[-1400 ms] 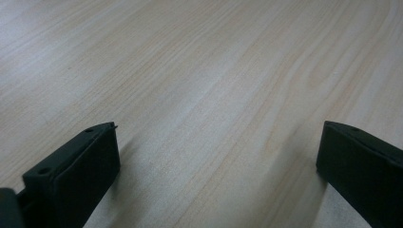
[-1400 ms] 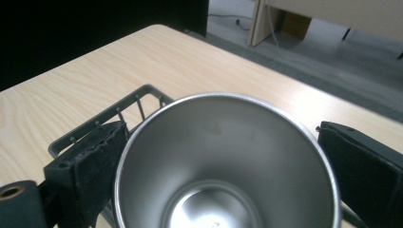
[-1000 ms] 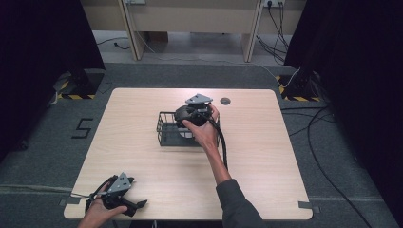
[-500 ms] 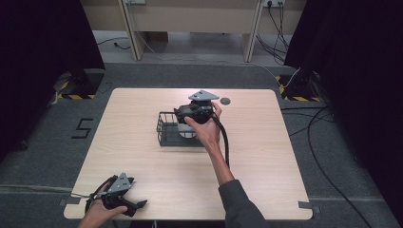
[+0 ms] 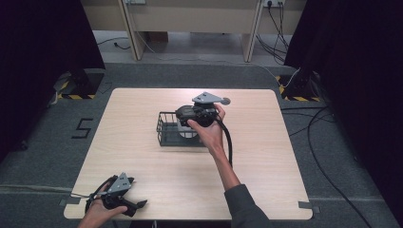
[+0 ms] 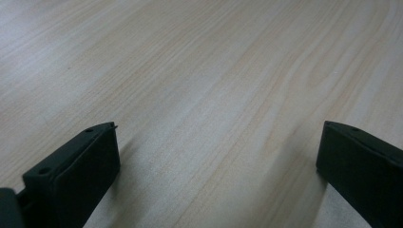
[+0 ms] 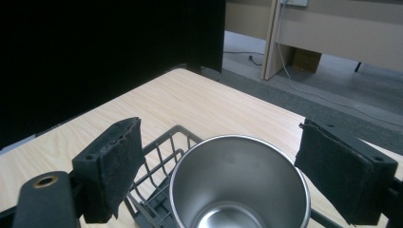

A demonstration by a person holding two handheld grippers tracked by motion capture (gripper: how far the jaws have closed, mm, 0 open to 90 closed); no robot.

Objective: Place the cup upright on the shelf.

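Right claw (image 7: 218, 175) released above cup (image 7: 240, 185) in basket (image 5: 166, 130); left claw (image 6: 214, 156) released near table edge (image 5: 190, 219).

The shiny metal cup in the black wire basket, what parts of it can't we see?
- Shiny metal cup: its base and outer wall are cut off by the bottom edge of the right gripper view.
- In the high view the right tool and hand cover most of the cup.
- Black wire basket: its right part is hidden behind the hand in the high view.
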